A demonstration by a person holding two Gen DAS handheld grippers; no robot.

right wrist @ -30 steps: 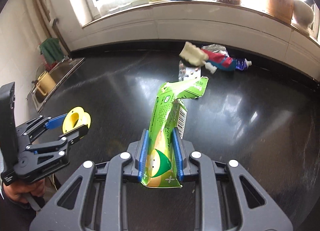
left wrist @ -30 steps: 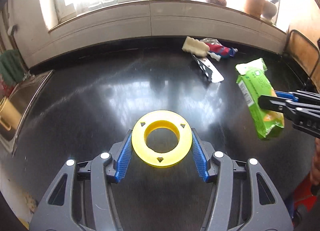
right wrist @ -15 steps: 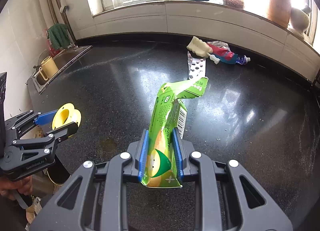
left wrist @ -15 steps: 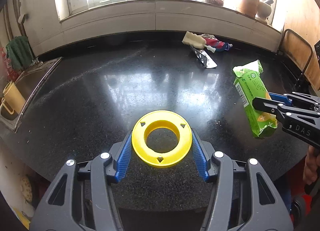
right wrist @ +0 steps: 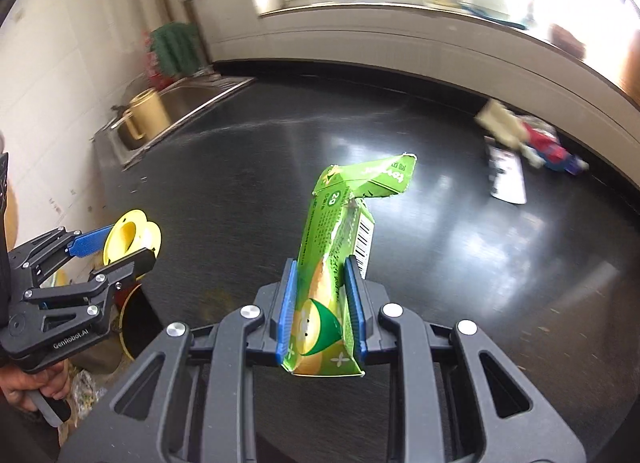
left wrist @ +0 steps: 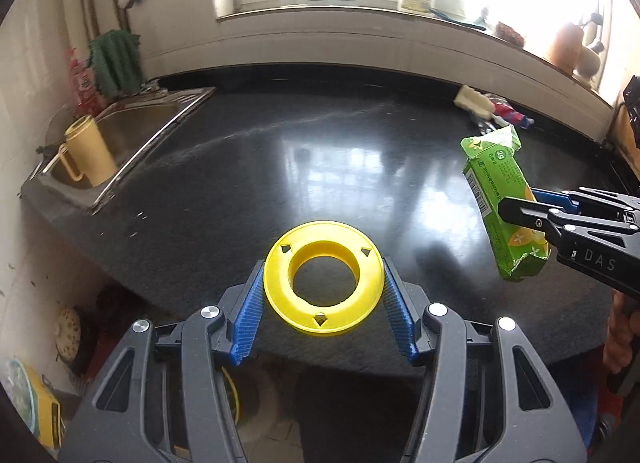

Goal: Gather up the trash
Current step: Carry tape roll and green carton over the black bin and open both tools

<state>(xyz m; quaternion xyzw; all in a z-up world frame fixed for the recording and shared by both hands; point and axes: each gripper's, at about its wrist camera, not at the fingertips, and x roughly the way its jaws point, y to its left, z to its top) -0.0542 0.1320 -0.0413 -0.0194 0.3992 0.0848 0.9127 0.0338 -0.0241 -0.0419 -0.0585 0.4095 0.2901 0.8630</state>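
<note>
Items in hand: one yellow ring (left wrist: pixel 322 277), one green carton (right wrist: pixel 334 287). The left gripper (left wrist: pixel 322 319) has its jaws half spread, clamping the ring at its rim above the desk (left wrist: pixel 320 167) edge. The right gripper (right wrist: pixel 320 313) has narrow jaws pinching the crumpled carton's base. Remaining at the desk's far side: one sponge (left wrist: pixel 474 99), one tube (left wrist: pixel 512 115), one blister sheet (right wrist: pixel 507 175). One yellow mug (left wrist: pixel 86 155) stands in the sink (left wrist: pixel 140 123).
</note>
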